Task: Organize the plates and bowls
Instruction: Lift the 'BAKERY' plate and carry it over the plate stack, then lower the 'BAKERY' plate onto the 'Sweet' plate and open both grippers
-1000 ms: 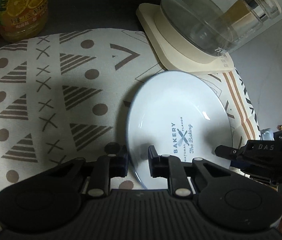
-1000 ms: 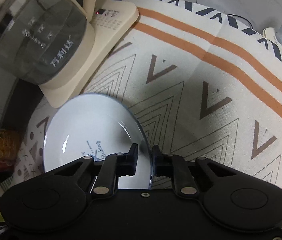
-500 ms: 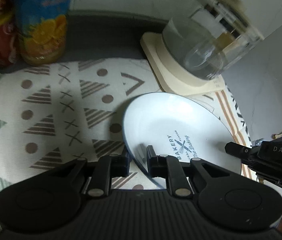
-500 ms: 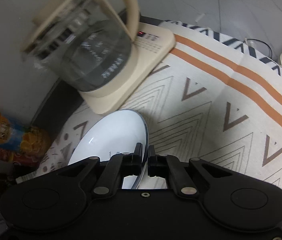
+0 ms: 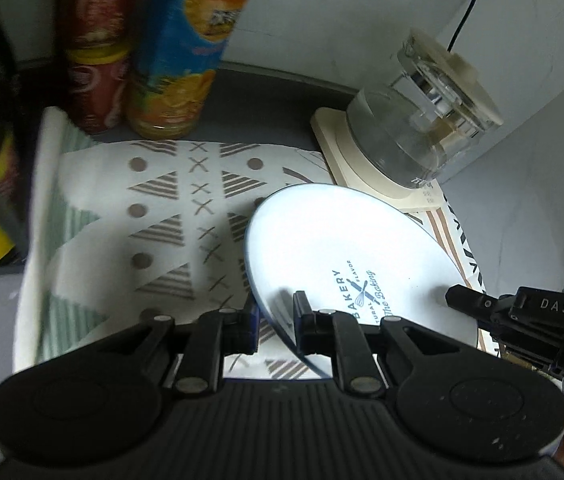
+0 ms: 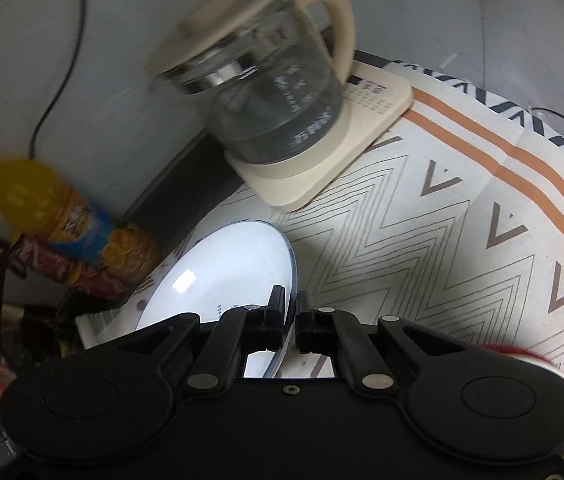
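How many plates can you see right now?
1. The white plate is tilted above the patterned cloth, its rim gripped by the left gripper and the right gripper. No bowls show; others may be outside the frames.

My left gripper (image 5: 276, 320) is matte black, ribbed behind the fingers, silver pivot pins on each linkage. My right gripper (image 6: 292, 318) matches, "DAS" in white on its side.

The plate (image 5: 346, 248) hangs tilted above the cloth (image 5: 170, 208), a gripper at each side of its rim. Behind it stands the kettle (image 5: 414, 128) on its base (image 5: 346, 152); two bottles (image 5: 178, 60) stand farther left.
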Available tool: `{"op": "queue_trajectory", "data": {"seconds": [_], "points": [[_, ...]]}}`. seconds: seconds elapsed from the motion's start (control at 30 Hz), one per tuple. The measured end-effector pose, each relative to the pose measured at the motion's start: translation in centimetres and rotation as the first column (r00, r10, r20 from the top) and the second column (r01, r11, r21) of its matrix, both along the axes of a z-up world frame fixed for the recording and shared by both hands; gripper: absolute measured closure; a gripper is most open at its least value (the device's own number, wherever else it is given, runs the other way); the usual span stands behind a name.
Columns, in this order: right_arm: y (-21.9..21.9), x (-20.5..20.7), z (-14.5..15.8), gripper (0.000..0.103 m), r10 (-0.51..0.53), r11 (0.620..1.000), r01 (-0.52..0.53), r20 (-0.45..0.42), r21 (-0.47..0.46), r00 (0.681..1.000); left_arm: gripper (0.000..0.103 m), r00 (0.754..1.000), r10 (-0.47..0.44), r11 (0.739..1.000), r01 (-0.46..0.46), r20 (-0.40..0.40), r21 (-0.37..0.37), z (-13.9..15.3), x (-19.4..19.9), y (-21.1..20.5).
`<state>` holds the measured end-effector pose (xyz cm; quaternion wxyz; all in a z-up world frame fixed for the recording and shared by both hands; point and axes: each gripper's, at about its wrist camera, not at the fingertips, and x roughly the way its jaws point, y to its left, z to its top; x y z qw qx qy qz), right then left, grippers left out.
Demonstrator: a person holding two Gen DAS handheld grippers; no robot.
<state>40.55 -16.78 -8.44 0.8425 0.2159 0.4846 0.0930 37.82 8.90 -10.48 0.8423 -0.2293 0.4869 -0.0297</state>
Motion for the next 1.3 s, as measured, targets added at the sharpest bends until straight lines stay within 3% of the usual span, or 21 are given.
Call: {"op": "queue_trajectory", "data": {"seconds": [0.67, 1.3], "points": [[2.6, -9.5, 3.1, 0.097, 0.155, 0.988, -0.156, 0.085, 0.003, 0.984, 0.089, 0.99, 0.138, 0.989, -0.14, 0.042, 0.049, 3.3, -12.0, 2.5], [5.1, -15.8, 0.0, 0.096, 0.289, 0.957, -0.287, 0.05, -0.05, 0.956, 0.089, 0.976, 0.218, 0.974, -0.216, -0.024, 0.073, 0.4, -18.7, 4.2]]}}
